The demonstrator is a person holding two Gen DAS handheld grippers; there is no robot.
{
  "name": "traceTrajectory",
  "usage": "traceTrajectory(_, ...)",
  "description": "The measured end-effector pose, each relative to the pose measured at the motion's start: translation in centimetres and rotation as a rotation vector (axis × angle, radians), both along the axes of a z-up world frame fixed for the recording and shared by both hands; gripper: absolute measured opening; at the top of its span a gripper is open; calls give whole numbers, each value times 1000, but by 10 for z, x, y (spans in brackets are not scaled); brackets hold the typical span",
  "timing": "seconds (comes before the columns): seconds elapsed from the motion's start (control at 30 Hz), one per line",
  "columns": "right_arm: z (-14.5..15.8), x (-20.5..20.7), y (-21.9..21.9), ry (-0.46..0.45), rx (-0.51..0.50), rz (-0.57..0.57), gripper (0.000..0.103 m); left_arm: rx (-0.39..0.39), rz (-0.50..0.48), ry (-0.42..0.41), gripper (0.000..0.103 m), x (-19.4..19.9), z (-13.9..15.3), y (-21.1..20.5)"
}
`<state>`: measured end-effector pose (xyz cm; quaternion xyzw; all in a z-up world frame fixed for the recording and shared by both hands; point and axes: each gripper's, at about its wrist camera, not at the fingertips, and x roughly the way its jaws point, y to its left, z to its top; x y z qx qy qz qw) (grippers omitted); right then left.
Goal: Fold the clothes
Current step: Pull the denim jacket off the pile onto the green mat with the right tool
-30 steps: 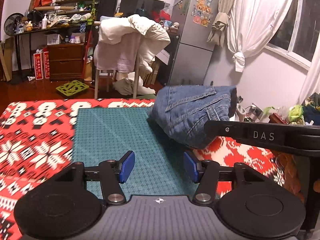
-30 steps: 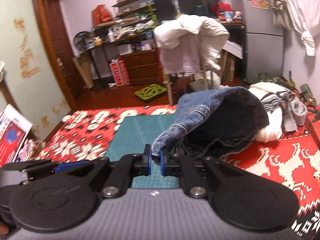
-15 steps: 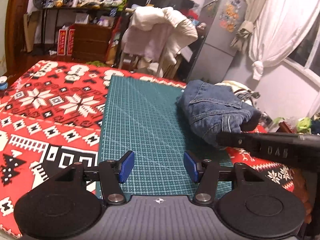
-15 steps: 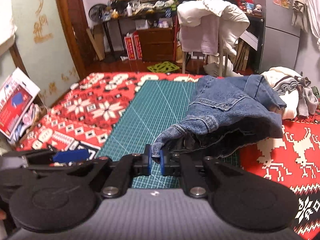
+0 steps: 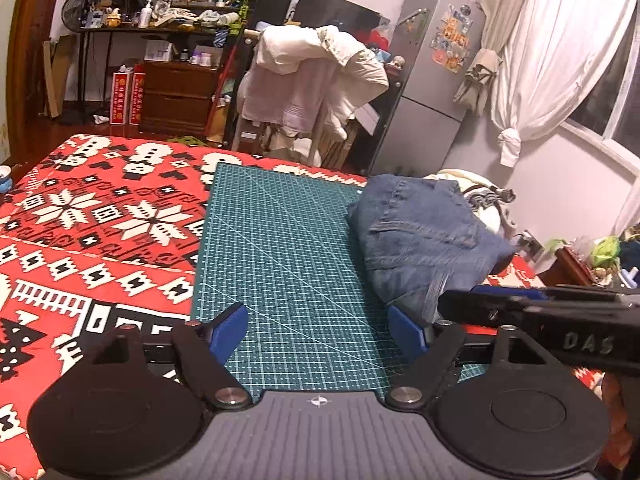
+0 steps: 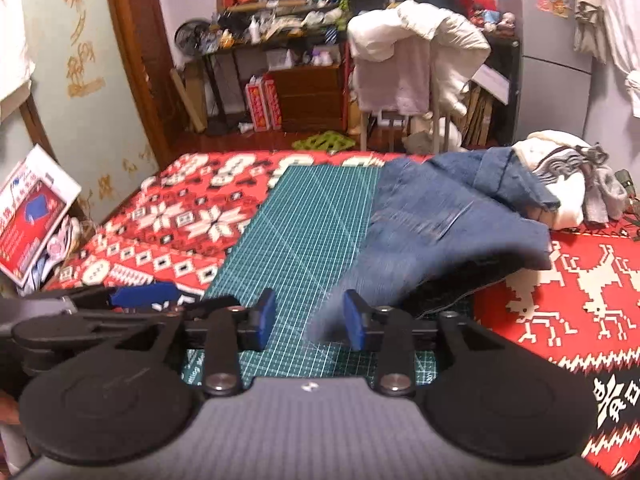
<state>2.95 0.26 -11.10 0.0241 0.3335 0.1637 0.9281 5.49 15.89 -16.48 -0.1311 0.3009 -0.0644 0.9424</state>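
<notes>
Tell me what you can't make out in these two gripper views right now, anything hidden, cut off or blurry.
- Denim garment, right wrist view: its near edge is motion-blurred, so contact with the right gripper is unclear.
- Left wrist view: the right gripper's black body covers the garment's near right corner.
- White and grey clothes: mostly hidden behind the denim.
- Cutting mat: near edge hidden by the left gripper.

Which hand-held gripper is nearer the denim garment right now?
Right. The right hand-held gripper is open with the denim garment at its right finger. The left hand-held gripper is open over the green mat, beside the denim.
</notes>
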Motion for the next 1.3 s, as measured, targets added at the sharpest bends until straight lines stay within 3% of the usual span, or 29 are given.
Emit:
traceTrajectory(0.17, 14, -9, -16, -60, 24, -50, 76, 13, -46, -35, 90, -6, 4, -7)
traceTrajectory(0.33, 13, -5, -21, -91, -43, -88, 89, 82, -96, -37, 97, -8, 1, -23)
traceTrajectory(0.43, 10, -3, -17, -138, -98, -80, 103, 120, -96, -3, 98, -4, -4, -27)
traceTrajectory(0.6, 6, 2, -15, -208, -155, -49, 103, 107, -106, 39, 101, 0, -11, -24)
traceTrajectory(0.77, 2, 11, -19, -201, -117, -57, 103, 76, -110, 56, 101, 4, -16, -18)
traceTrajectory(0.87, 1, 14, -18, -211, -132, -81, 103, 42, -100, 75, 101, 8, -19, -12)
traceTrajectory(1.03, 1, 16, -9, -201, -187, -26, 102, -6, -110, 96, 101, 13, -17, -8)
traceTrajectory(1.1, -1, 17, -5, -204, -253, -19, 101, -1, -131, 85, 98, 12, -17, -10)
traceTrajectory(1.2, 0, 19, -9, -184, -264, -40, 98, 16, -171, 67, 89, 10, -15, -17)
traceTrajectory(1.3, 3, 24, -27, -156, -185, -99, 97, 28, -240, 56, 80, 13, -18, -28)
